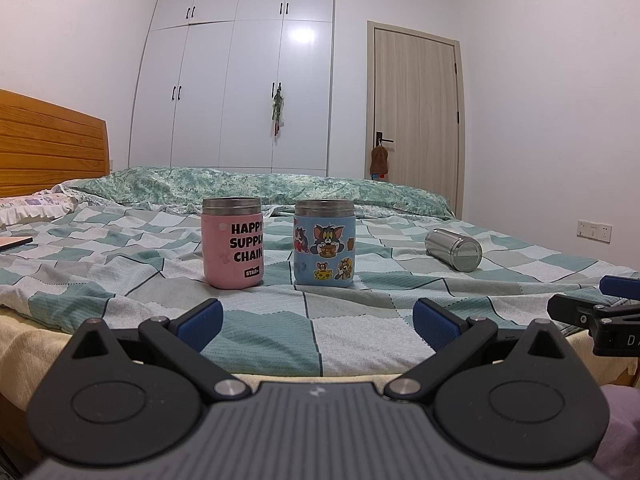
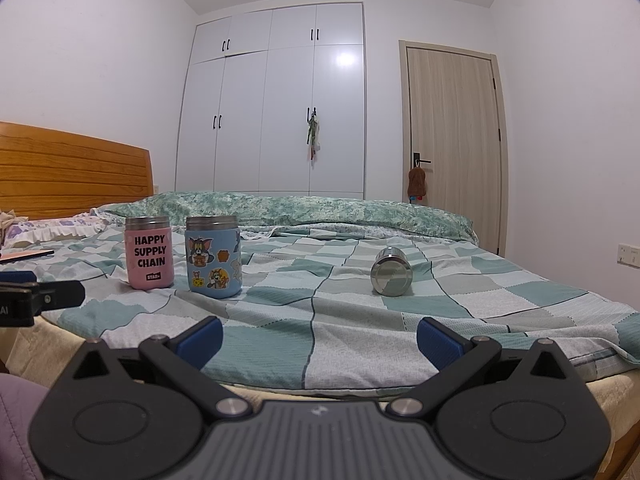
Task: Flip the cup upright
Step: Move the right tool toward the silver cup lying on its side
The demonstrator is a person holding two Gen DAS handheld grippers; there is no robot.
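A bare steel cup (image 1: 454,249) lies on its side on the checked bedspread, right of the others; in the right wrist view (image 2: 392,276) its flat base faces me. A pink cup (image 1: 233,243) (image 2: 149,252) and a blue cartoon cup (image 1: 324,243) (image 2: 213,257) stand upright side by side. My left gripper (image 1: 316,322) is open and empty at the bed's near edge, short of the two upright cups. My right gripper (image 2: 318,340) is open and empty, short of the steel cup. Each gripper's tip shows in the other's view (image 1: 592,312) (image 2: 36,296).
The checked bedspread (image 1: 360,320) covers the bed. A rolled green quilt (image 2: 300,208) lies along the far side. A wooden headboard (image 1: 48,148) and pillow are at left, with a flat book-like thing (image 1: 14,243). Wardrobe and door stand behind.
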